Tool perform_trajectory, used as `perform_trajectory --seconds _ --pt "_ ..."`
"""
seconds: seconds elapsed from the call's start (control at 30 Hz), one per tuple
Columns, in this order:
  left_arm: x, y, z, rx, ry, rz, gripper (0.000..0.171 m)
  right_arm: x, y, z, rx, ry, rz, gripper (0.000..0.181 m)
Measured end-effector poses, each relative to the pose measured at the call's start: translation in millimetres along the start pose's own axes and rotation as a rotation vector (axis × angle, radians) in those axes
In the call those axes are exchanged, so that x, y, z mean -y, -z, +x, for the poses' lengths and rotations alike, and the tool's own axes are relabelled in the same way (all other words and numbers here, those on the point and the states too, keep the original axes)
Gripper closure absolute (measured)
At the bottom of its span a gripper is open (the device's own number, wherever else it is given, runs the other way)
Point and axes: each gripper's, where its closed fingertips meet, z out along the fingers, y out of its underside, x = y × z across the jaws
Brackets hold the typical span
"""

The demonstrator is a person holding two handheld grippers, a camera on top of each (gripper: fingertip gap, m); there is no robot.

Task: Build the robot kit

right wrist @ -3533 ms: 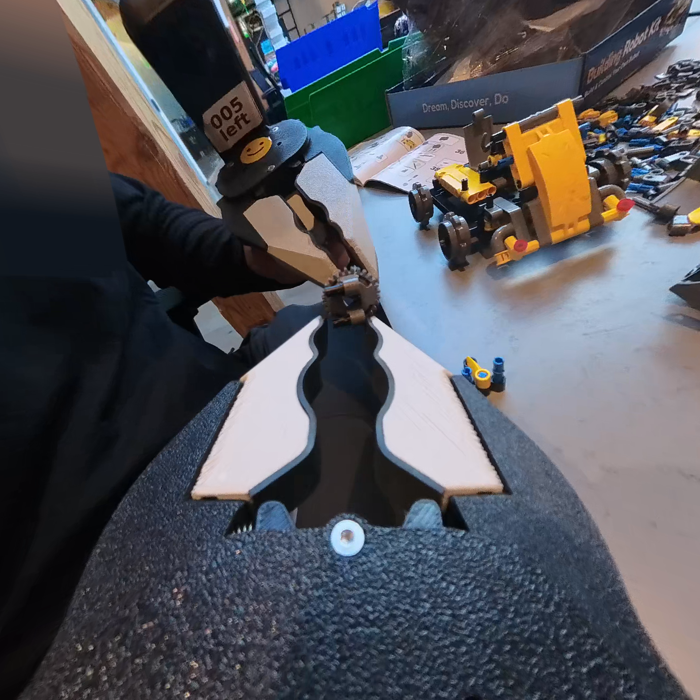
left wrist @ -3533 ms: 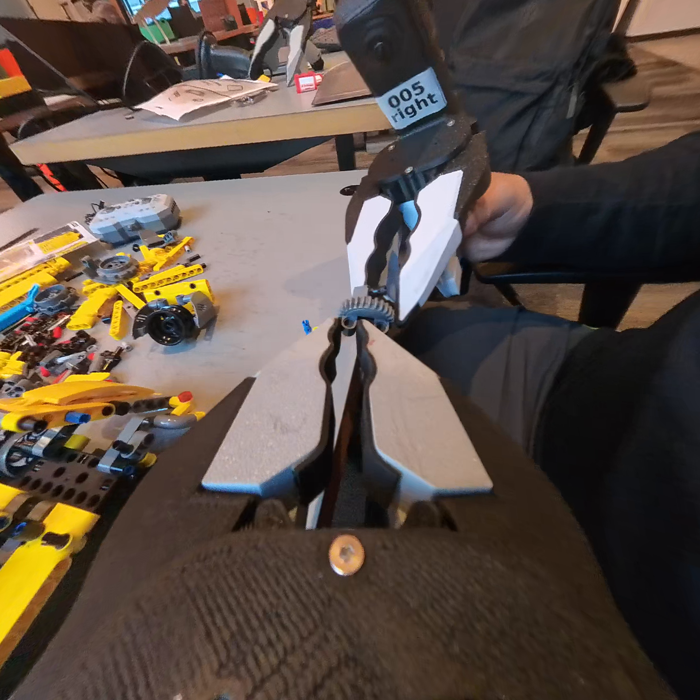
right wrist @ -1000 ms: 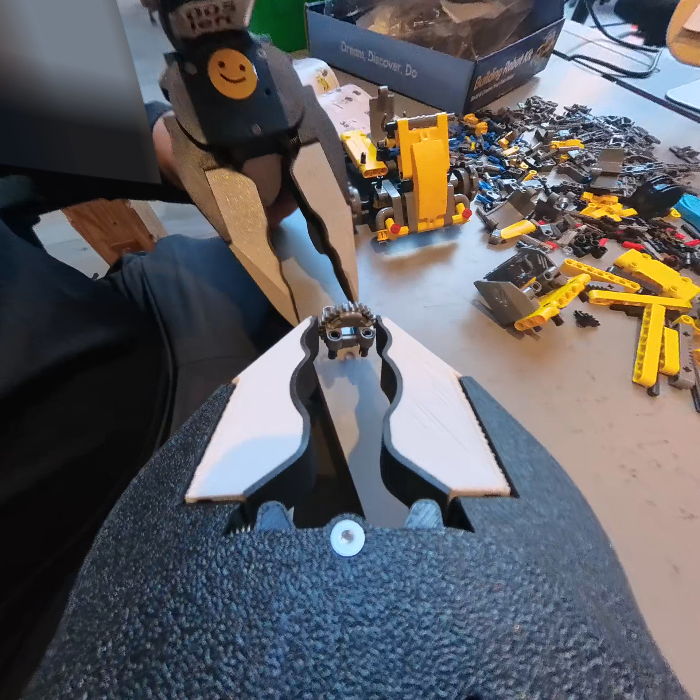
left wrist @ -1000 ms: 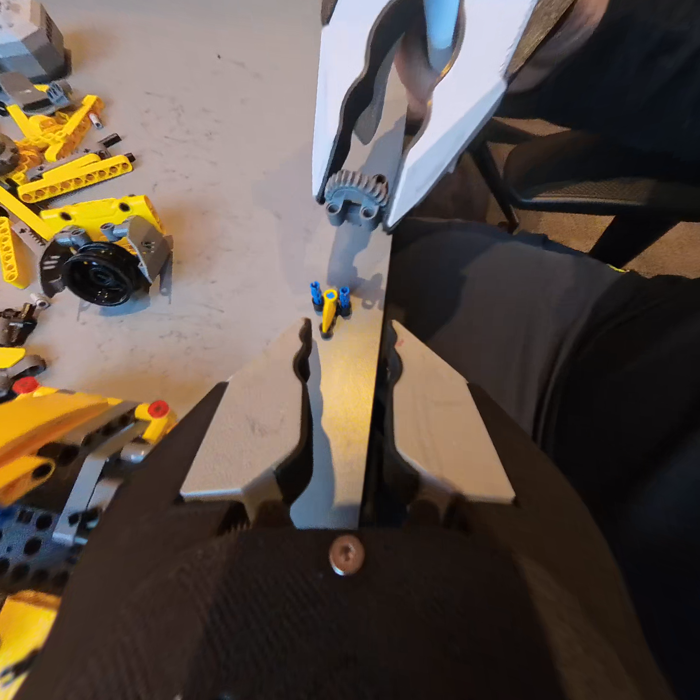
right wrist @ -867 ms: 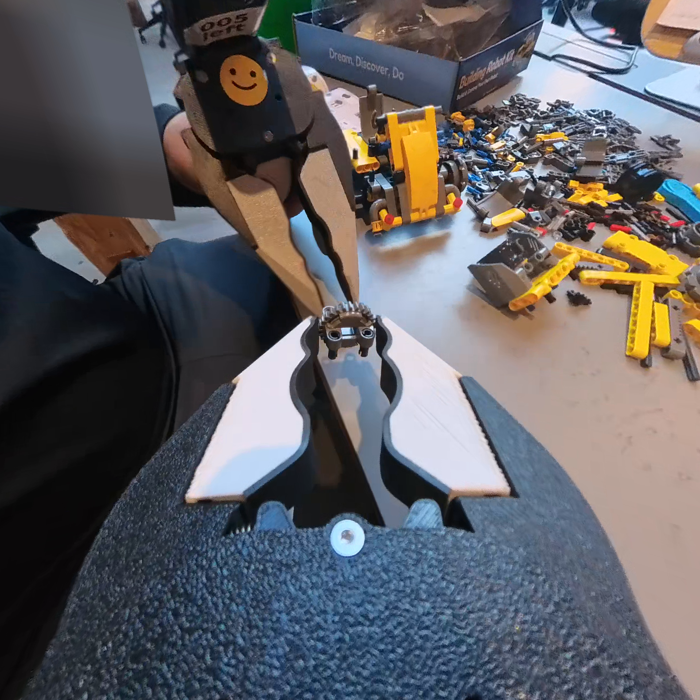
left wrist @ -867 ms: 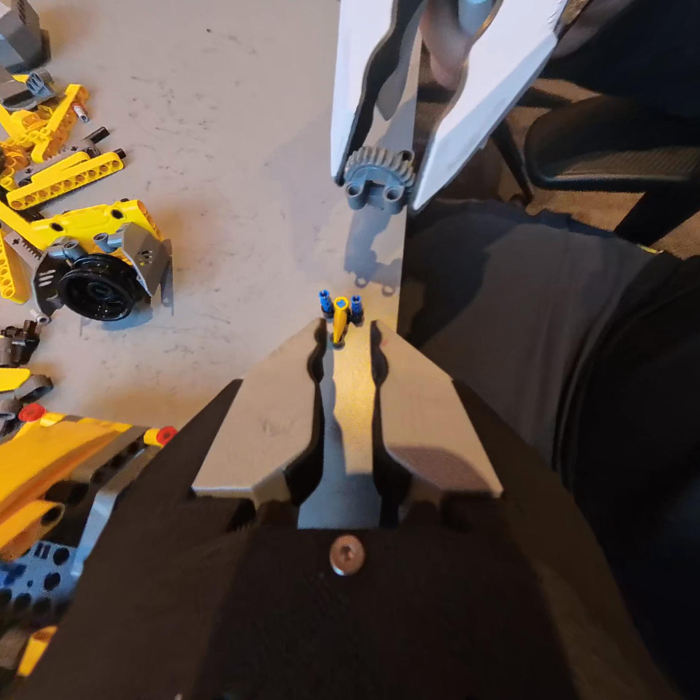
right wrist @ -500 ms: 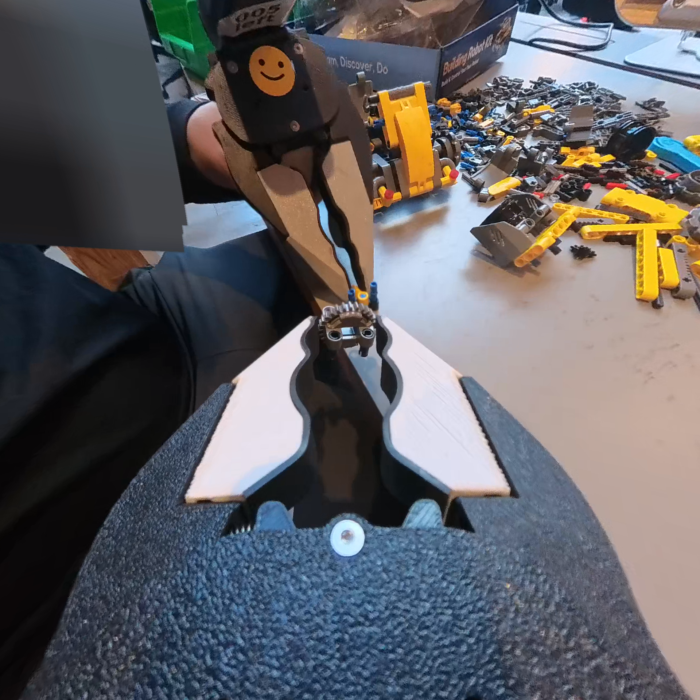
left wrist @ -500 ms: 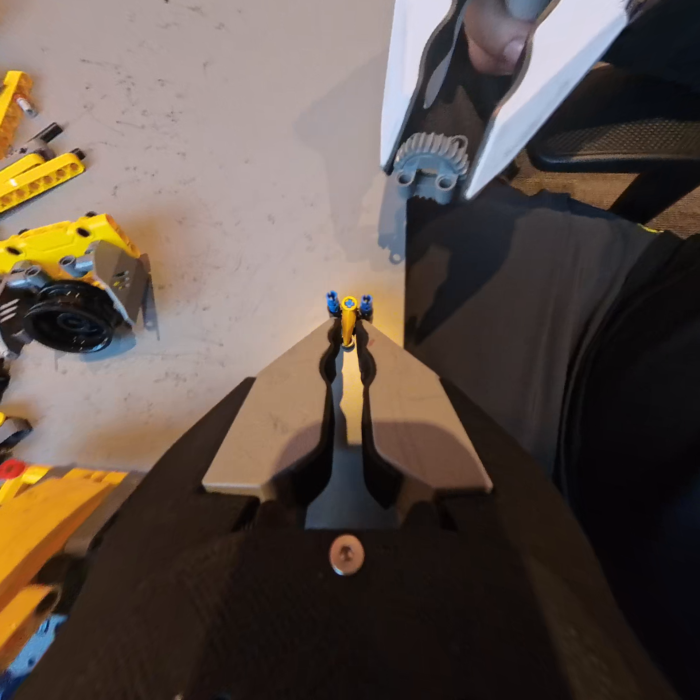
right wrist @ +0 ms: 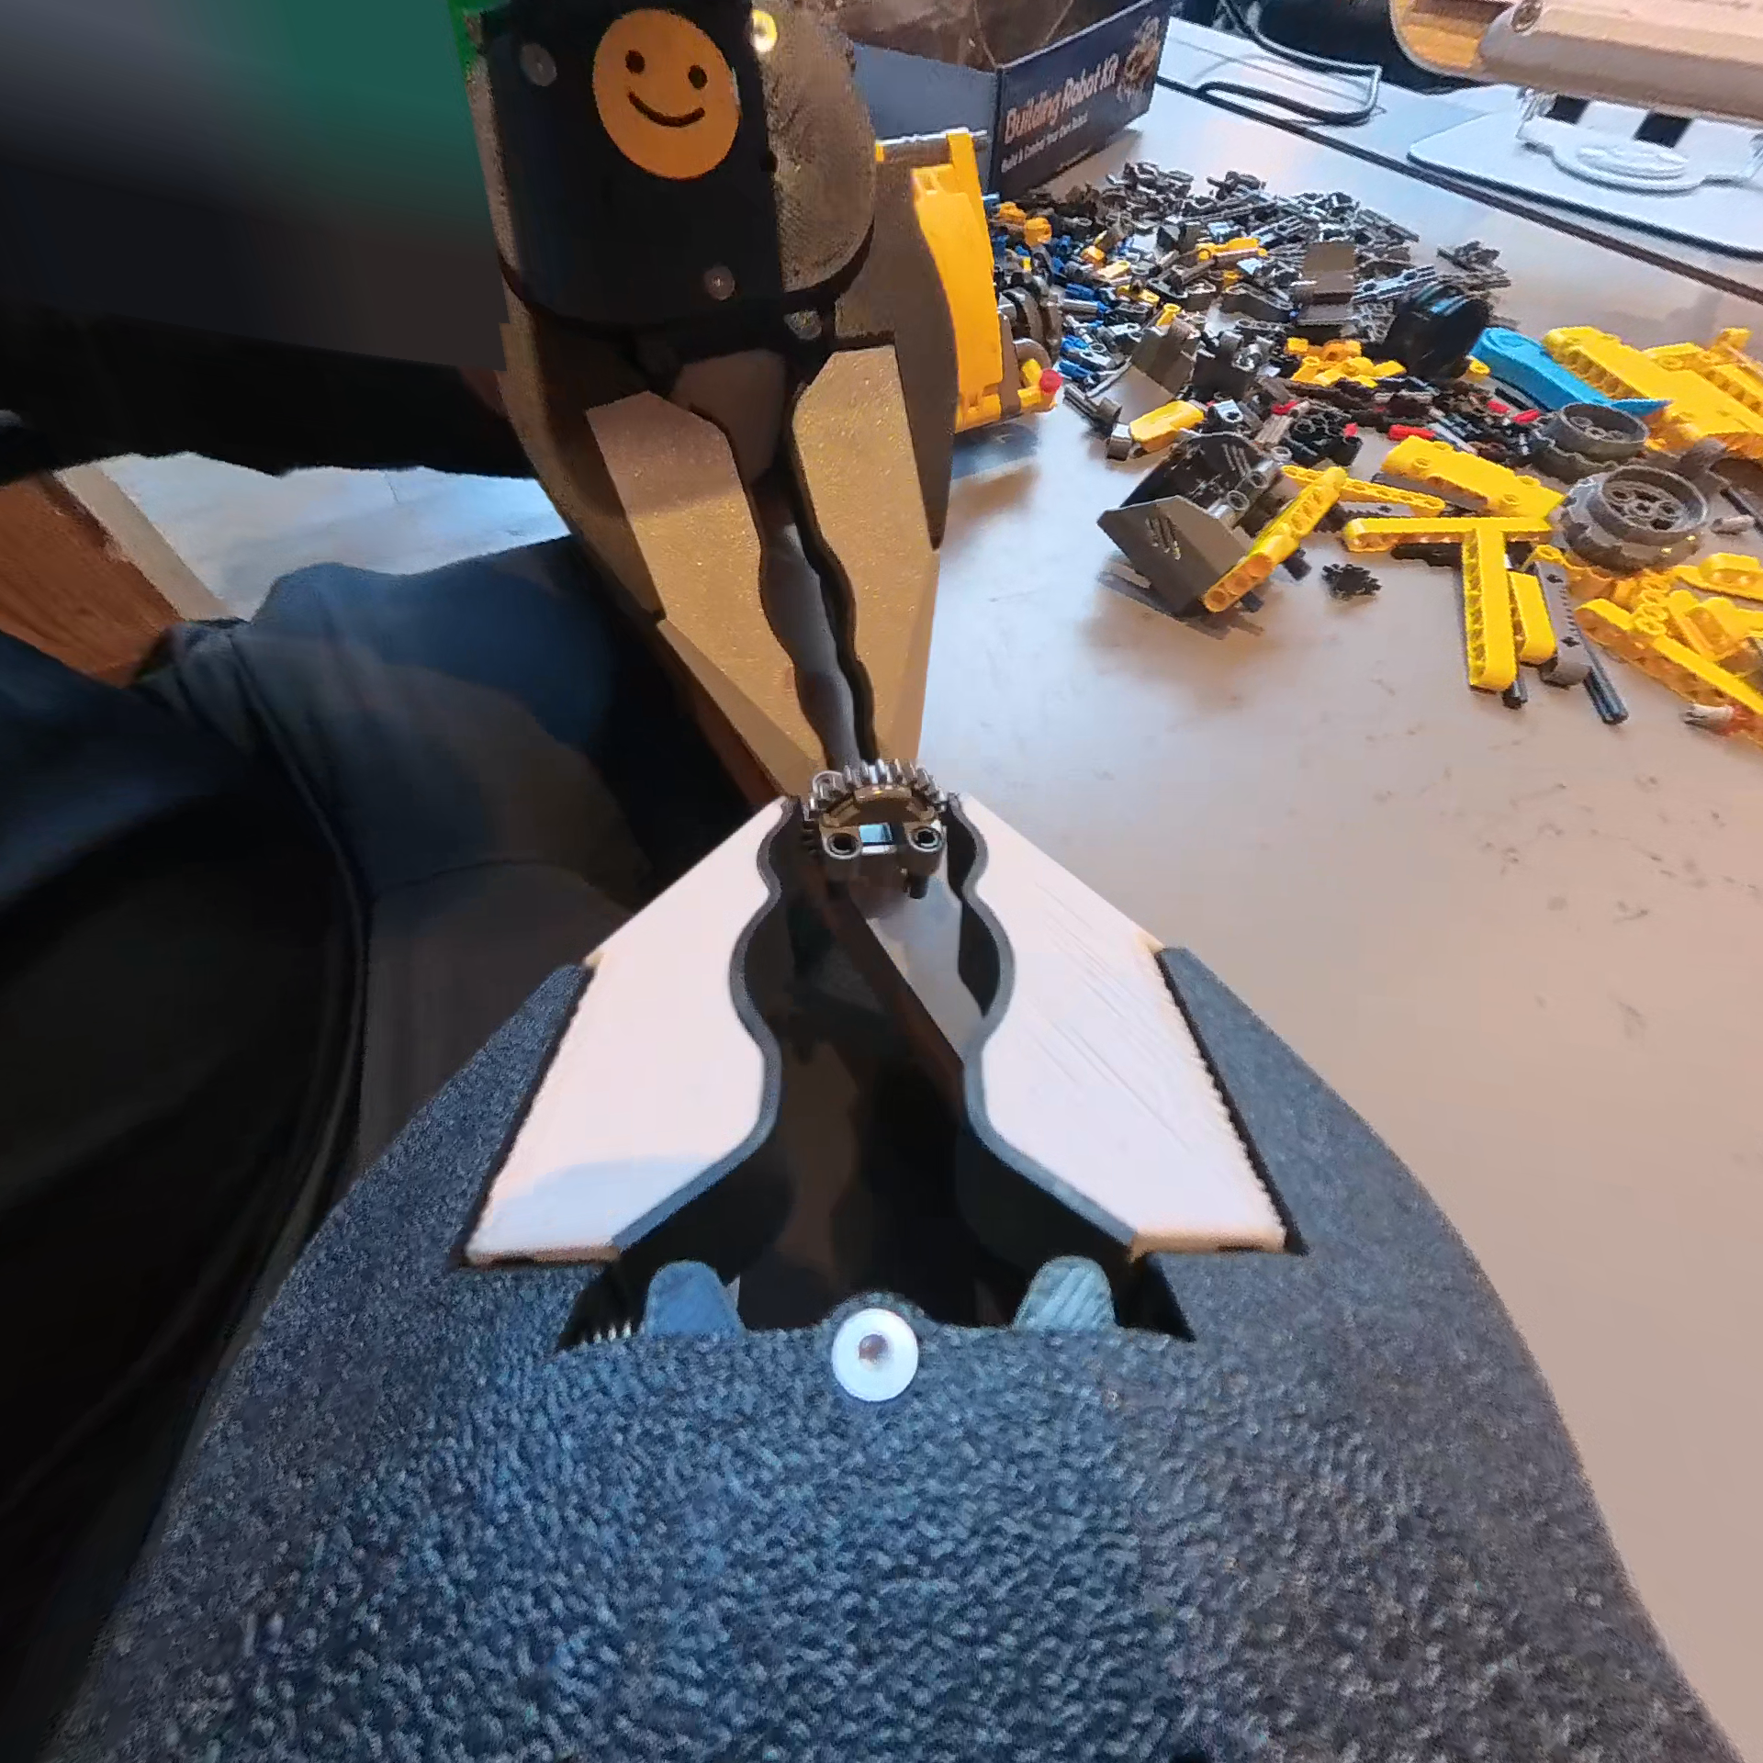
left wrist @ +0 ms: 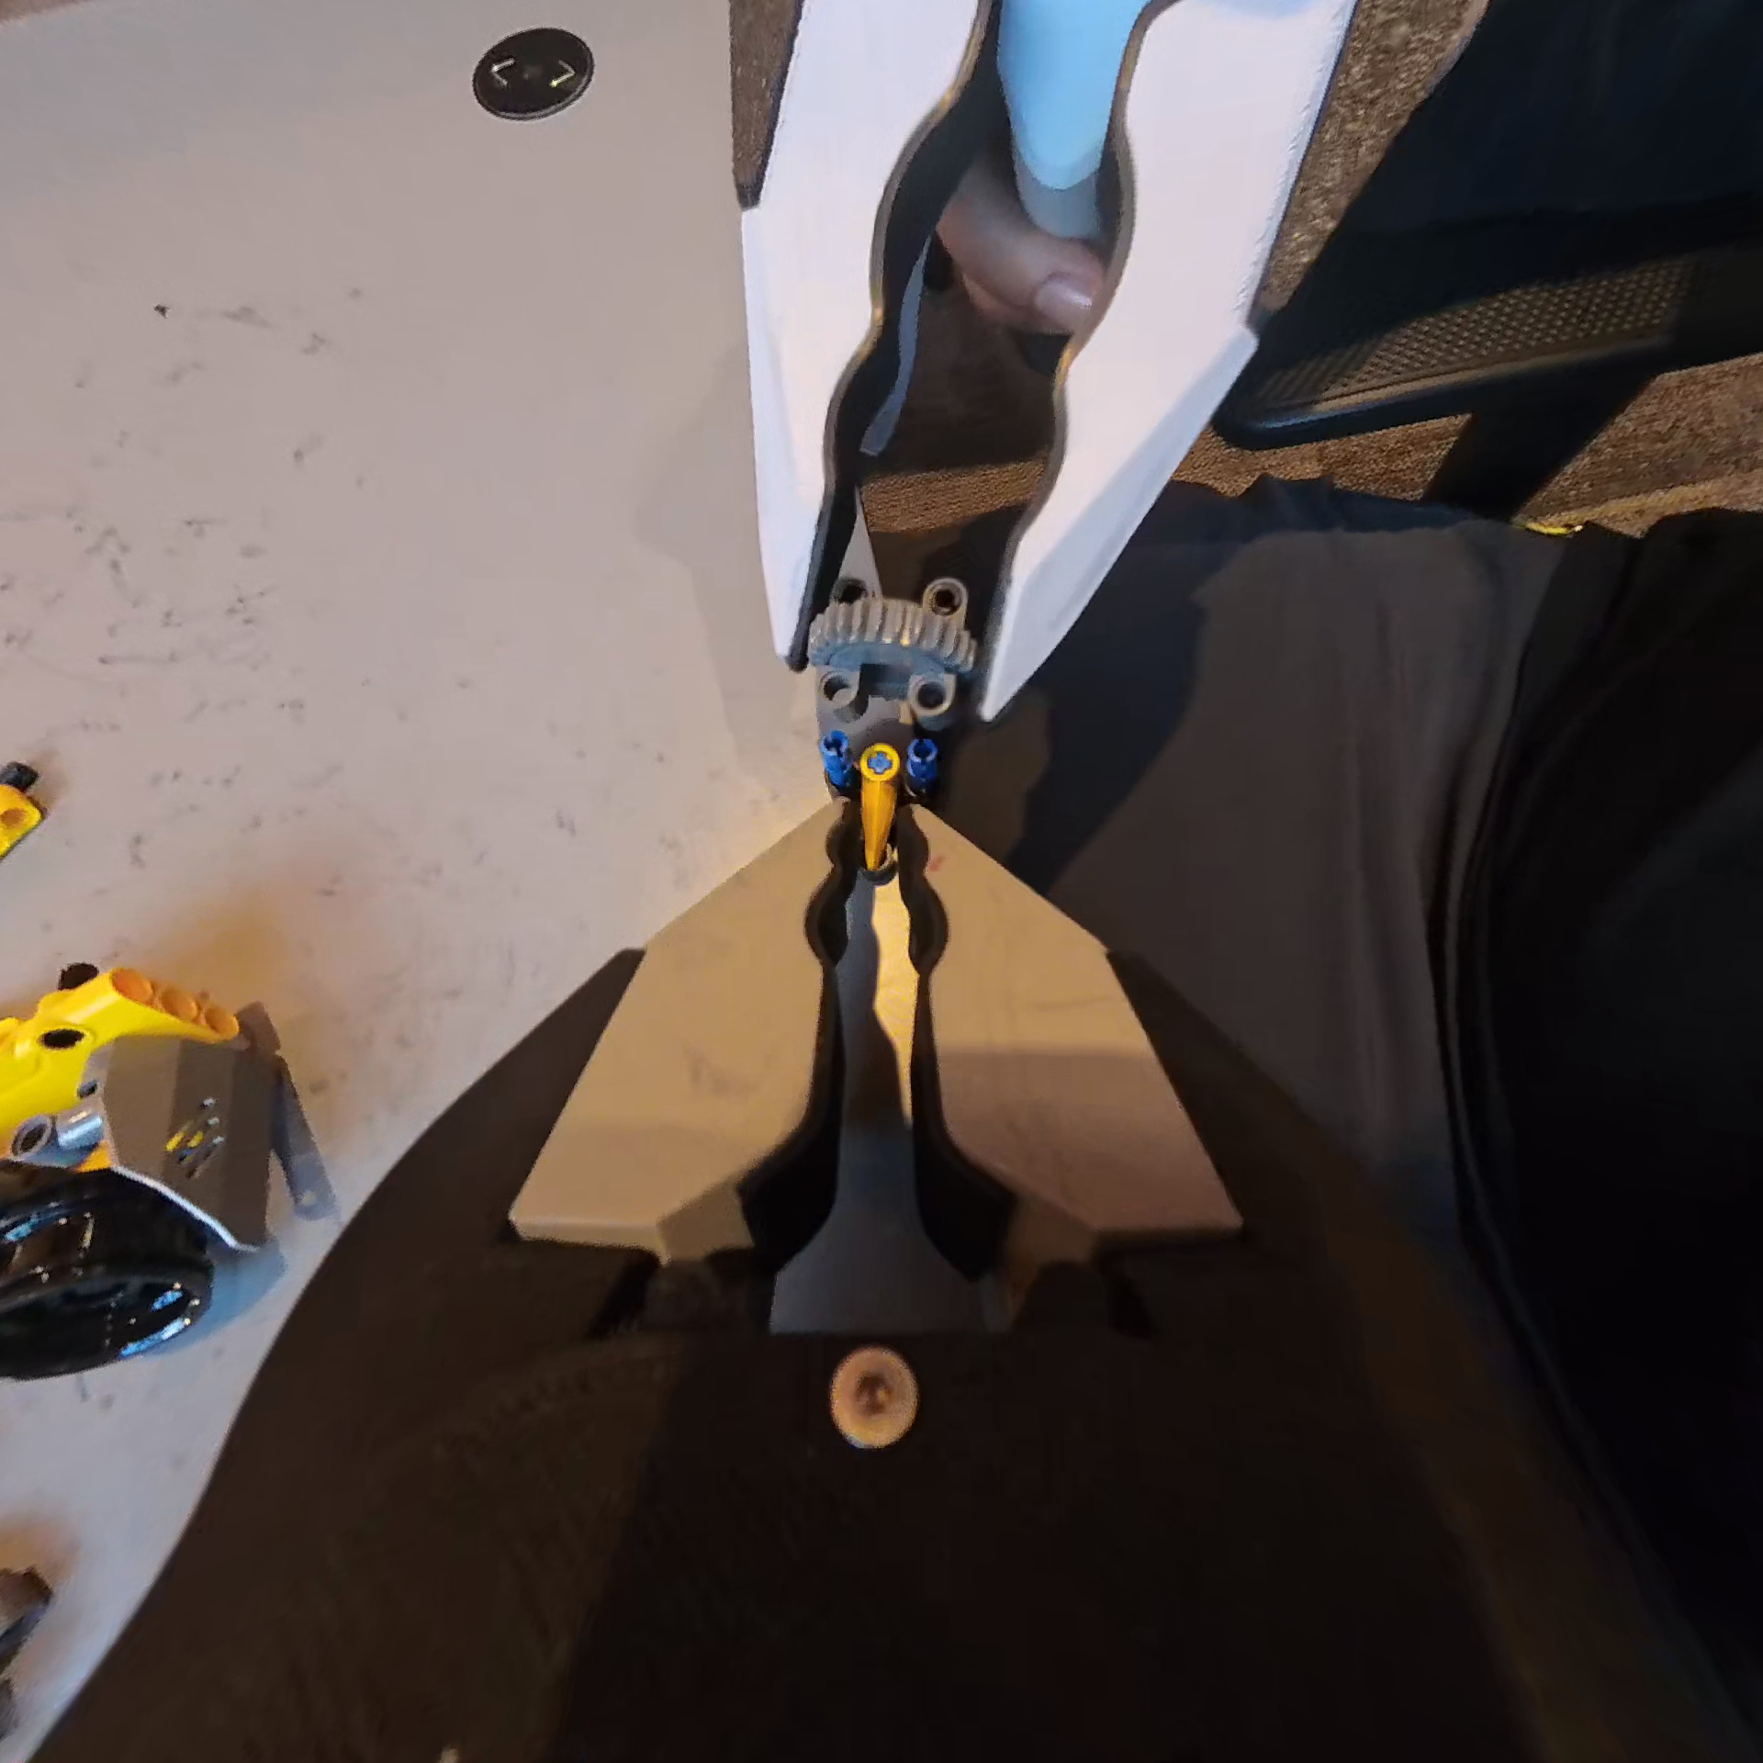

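My left gripper (left wrist: pixel 873 825) is shut on a small yellow piece with two blue pins (left wrist: pixel 878 797), held in the air at the table's edge. My right gripper (left wrist: pixel 892 689), with white fingers, comes down from above and is shut on a grey gear piece (left wrist: pixel 892 649). The blue pins sit right against the gear piece's lower holes. In the right wrist view the right gripper (right wrist: pixel 870 832) holds the gear piece (right wrist: pixel 873 794) tip to tip with the left gripper (right wrist: pixel 863 735). The yellow piece is hidden behind the gear there.
The grey table (left wrist: pixel 382 477) runs to the left, with a yellow and grey wheel assembly (left wrist: pixel 124 1145) on it. A part-built yellow model (right wrist: pixel 954 277), a spread of loose parts (right wrist: pixel 1431 401) and a dark box (right wrist: pixel 1049 105) lie farther off. A person's dark-clad legs (left wrist: pixel 1336 859) are below both grippers. Only a small space, under 4 cm, lies between the two pairs of fingers.
My left gripper let go of the gear piece, dropped to the table, shut on the yellow and blue piece and lifted it up against the gear piece. The right gripper kept hold of the gear piece.
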Motion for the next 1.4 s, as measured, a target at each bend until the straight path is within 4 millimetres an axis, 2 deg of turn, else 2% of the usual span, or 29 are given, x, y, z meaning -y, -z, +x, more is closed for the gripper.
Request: perform_trajectory --seconds 1.4 --pt "4.0 -4.0 -2.0 -0.011 -0.062 0.01 0.166 -5.3 -2.7 1.4 0.015 0.075 -0.106 0.152"
